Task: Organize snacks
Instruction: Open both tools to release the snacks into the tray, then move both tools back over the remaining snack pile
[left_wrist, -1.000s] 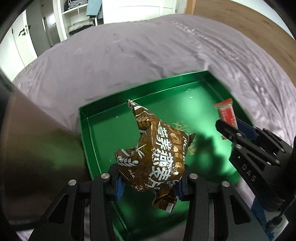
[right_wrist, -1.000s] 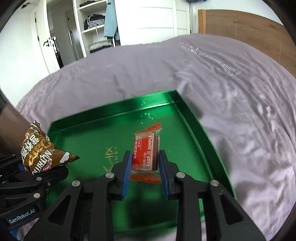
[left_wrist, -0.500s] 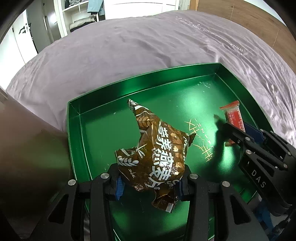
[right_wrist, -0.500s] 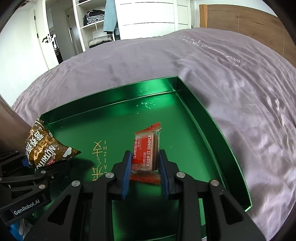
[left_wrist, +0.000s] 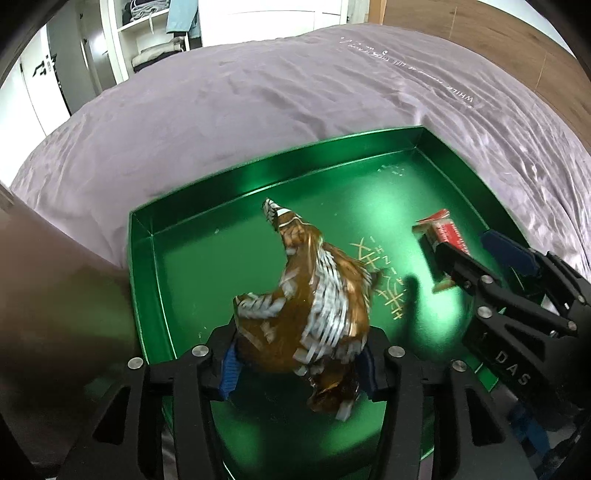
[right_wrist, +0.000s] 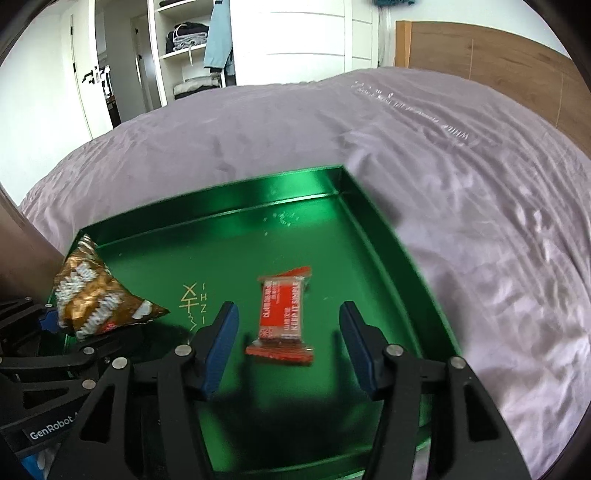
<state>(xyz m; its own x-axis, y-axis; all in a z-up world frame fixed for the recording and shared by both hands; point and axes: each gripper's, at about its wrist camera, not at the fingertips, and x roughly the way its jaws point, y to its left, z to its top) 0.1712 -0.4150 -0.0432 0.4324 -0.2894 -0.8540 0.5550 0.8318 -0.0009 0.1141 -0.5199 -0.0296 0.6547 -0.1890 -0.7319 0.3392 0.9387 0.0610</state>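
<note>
A green tray (left_wrist: 258, 173) (right_wrist: 221, 195) lies on the bed. My left gripper (left_wrist: 299, 369) (right_wrist: 70, 332) hangs over the tray's left part. Its jaws are opening, and the blue pads still flank and touch a crumpled brown snack bag (left_wrist: 314, 302) (right_wrist: 88, 295), which looks motion-blurred. My right gripper (right_wrist: 287, 308) (left_wrist: 458, 240) is over the tray's right part with its jaws opening wide. A red wrapped snack bar (right_wrist: 282, 314) (left_wrist: 443, 229) lies between its fingers, free of both pads, blurred, on or just above the tray floor.
A wrinkled purple bedspread (right_wrist: 461, 184) surrounds the tray. A wooden headboard (right_wrist: 498, 62) runs along the right. A white wardrobe with open shelves (right_wrist: 188, 44) stands behind the bed. A blurred brown surface (left_wrist: 55, 302) is close at the left.
The right gripper's jaws have spread and let go of the red bar, which has dropped toward the tray floor. The left jaws have widened slightly around the brown bag, now blurred.
</note>
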